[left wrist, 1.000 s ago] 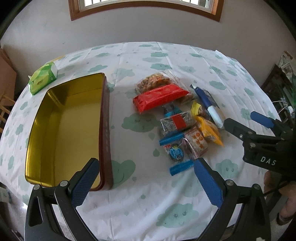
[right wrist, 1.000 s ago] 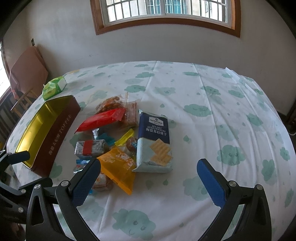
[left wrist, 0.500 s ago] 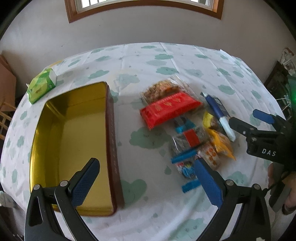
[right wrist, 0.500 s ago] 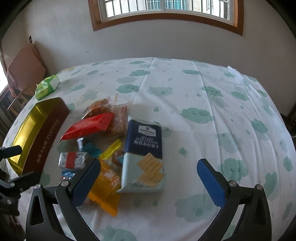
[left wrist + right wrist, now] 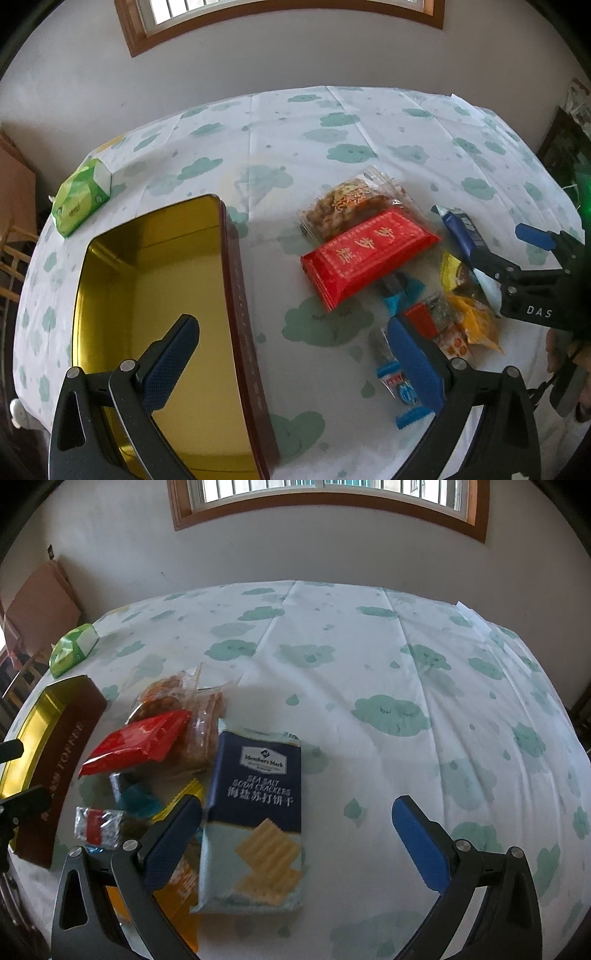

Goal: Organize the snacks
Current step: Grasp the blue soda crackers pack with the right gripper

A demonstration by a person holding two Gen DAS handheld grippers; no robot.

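Snacks, among them the red packet (image 5: 369, 254) and the soda cracker pack (image 5: 255, 812), all lie heaped on the tablecloth (image 5: 369, 657) right of the empty gold tin (image 5: 147, 295), so nothing is packed, with the left gripper (image 5: 295, 358) and the right gripper (image 5: 295, 834) both spread wide and holding nothing.

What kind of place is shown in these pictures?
Probably a room in a home, perhaps a dining room: a table under a white cloud-print tablecloth, a wood-framed window in a plain wall, and a wooden chair at the table's edge.
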